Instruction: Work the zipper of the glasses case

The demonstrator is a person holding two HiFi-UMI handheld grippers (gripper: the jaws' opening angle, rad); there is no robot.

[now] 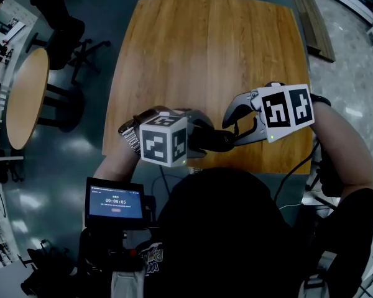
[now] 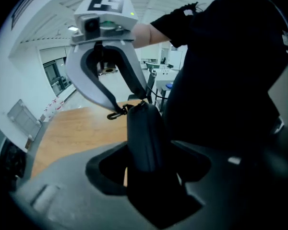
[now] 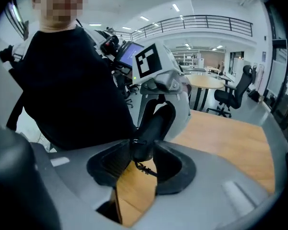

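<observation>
The dark glasses case (image 1: 212,139) is held in the air between both grippers, over the near edge of the wooden table (image 1: 205,48). My left gripper (image 1: 198,138) is shut on one end of it; in the left gripper view the case (image 2: 144,133) fills the gap between the jaws and stands away from them. My right gripper (image 1: 231,133) is shut on the other end. In the right gripper view the case's tip (image 3: 143,145) sits between the pads, and the zipper pull (image 3: 145,169) dangles just under it. The pull (image 2: 116,113) also shows beside the right gripper's fingertips (image 2: 110,110).
A person's dark torso is close behind both grippers. A small screen (image 1: 115,203) hangs at chest height. A round wooden table (image 1: 26,98) and dark office chairs (image 1: 68,36) stand to the left of the table on the grey floor.
</observation>
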